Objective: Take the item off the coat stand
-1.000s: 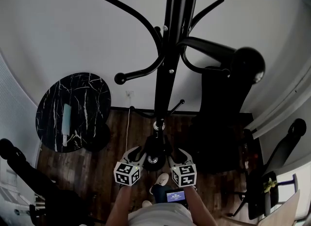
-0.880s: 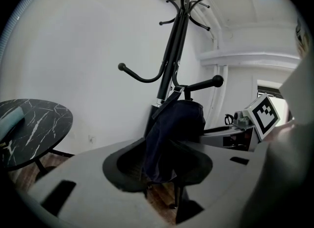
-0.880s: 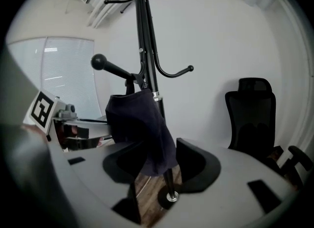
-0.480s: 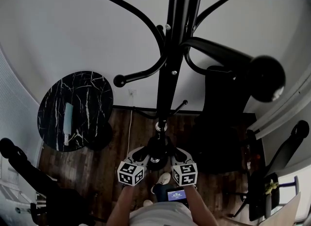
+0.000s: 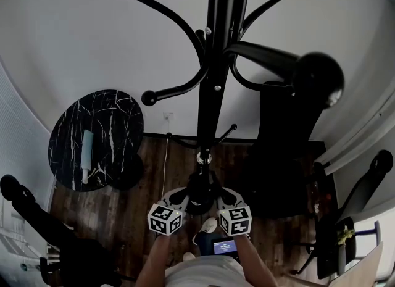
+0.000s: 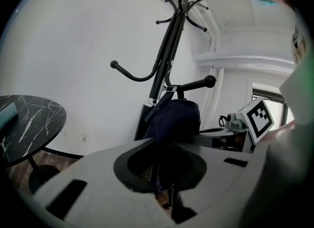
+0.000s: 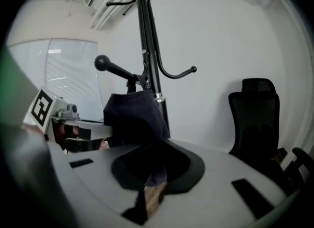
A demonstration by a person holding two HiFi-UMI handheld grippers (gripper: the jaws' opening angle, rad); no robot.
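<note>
1. The bag (image 6: 174, 119), soft and dark blue, hangs by its strap (image 6: 174, 90) from a low arm (image 6: 191, 85) of the coat stand (image 6: 164, 60). Its body is slack, close against the stand. It's not off yet.
2. Left tool (image 6: 164, 173): the jaws have just been closing and are now clenched on the bag's bottom edge. The cloth runs straight down into the gap.
3. Right tool (image 7: 152, 165): same story. It has just been closing and now pinches a lower corner of the bag from the other side.
4. Why two low grips: in the head view both tools sit side by side below the stand, flanking the bag. My read is that holding both sides stops the soft body swinging and lets the weight come off the strap.
5. Why the strap decides the move: the arm rises slightly to a ball end (image 6: 210, 81). The loop probably has to go up and out over that ball, towards the person, not straight down.
6. Risks:
   - A thin pinch on loose cloth may slip.
   - A strap caught on the ball could pull the stand over.
</note>
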